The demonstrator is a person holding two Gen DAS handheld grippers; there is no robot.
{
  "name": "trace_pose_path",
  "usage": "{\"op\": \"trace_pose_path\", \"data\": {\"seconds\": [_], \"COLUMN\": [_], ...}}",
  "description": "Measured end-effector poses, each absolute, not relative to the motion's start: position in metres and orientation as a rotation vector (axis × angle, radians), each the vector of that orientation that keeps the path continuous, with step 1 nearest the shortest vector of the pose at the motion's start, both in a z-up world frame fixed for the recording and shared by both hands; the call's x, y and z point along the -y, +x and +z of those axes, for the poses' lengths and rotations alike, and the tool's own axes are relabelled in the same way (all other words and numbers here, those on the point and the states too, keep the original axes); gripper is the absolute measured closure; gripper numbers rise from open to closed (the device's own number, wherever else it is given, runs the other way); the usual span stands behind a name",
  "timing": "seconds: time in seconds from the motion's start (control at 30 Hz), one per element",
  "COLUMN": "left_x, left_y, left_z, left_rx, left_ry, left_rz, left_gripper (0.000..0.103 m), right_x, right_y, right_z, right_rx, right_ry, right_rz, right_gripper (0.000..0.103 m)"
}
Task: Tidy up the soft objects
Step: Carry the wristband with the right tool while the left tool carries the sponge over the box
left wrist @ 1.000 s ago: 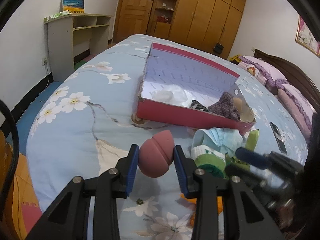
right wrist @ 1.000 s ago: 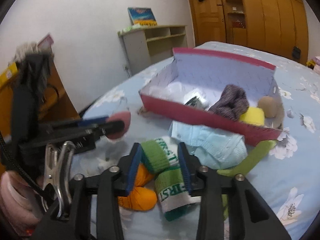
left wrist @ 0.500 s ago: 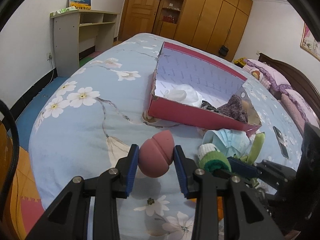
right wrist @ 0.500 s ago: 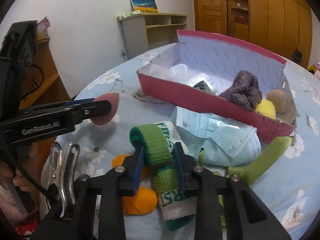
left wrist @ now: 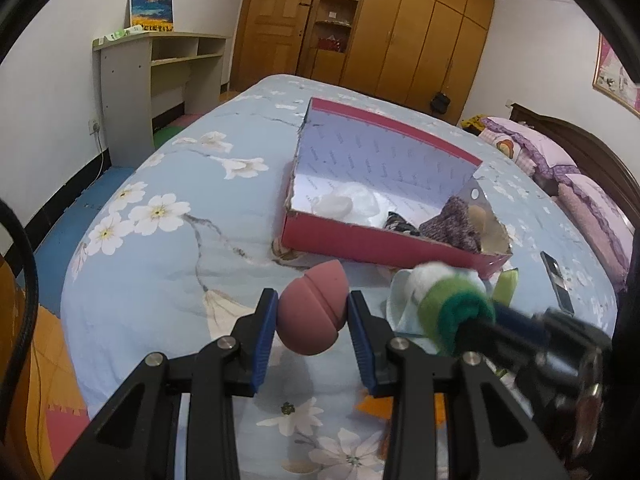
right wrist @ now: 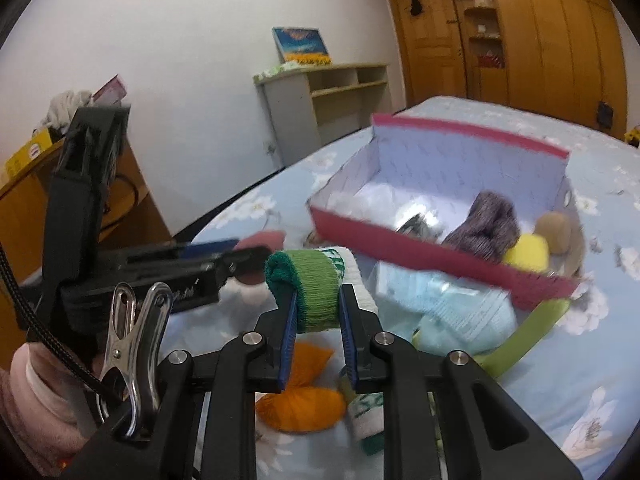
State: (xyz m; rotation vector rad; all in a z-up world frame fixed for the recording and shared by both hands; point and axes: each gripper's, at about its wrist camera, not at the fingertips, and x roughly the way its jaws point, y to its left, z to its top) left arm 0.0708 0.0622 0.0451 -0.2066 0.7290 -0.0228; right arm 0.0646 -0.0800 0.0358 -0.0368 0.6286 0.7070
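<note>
My left gripper [left wrist: 313, 318] is shut on a pink makeup sponge [left wrist: 314, 308] and holds it above the bed, short of the red box [left wrist: 384, 245]. My right gripper [right wrist: 316, 314] is shut on a green and white sock [right wrist: 318, 288], lifted off the bed; it also shows in the left wrist view [left wrist: 452, 304]. The box [right wrist: 424, 249] holds a purple knit item [right wrist: 486, 226], a yellow sponge [right wrist: 526, 254], a tan ball [right wrist: 554, 232] and white plastic [left wrist: 352, 200]. A blue face mask [right wrist: 452, 312], an orange sock [right wrist: 304, 400] and another green sock [right wrist: 366, 416] lie on the bed.
The floral blue bedspread [left wrist: 160, 256] covers the bed. A green strip [right wrist: 524, 340] lies by the mask. A phone [left wrist: 556, 282] lies at the right of the bed. A grey desk [left wrist: 160, 80] and wooden wardrobes [left wrist: 400, 32] stand behind. Pillows [left wrist: 580, 200] lie at the right.
My right gripper has lifted the green and white sock up off the pile. My left gripper, still holding the pink sponge, has moved a little closer to the box.
</note>
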Motion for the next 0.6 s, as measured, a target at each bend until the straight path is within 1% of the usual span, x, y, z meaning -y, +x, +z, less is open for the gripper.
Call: {"op": "trace_pose_path", "data": {"seconds": [0.27,0.6], "left_x": [-0.057,-0.043], "left_y": [0.077,0.102], "left_z": [0.063,0.088], "left_rx": [-0.696,-0.672], "left_ry": [-0.189,-0.134], "left_rz": [-0.047,-0.098], "left_gripper": [0.066,0.066], "right_x": [0.097,0.110], "right_y": [0.077,0.093], "right_z": [0.058,0.069], "right_rx": [-0.588,-0.567], "right_ry": [-0.037,-0.034], "right_rz": [0.638,0.589], "right_gripper": [0.082,0.082]}}
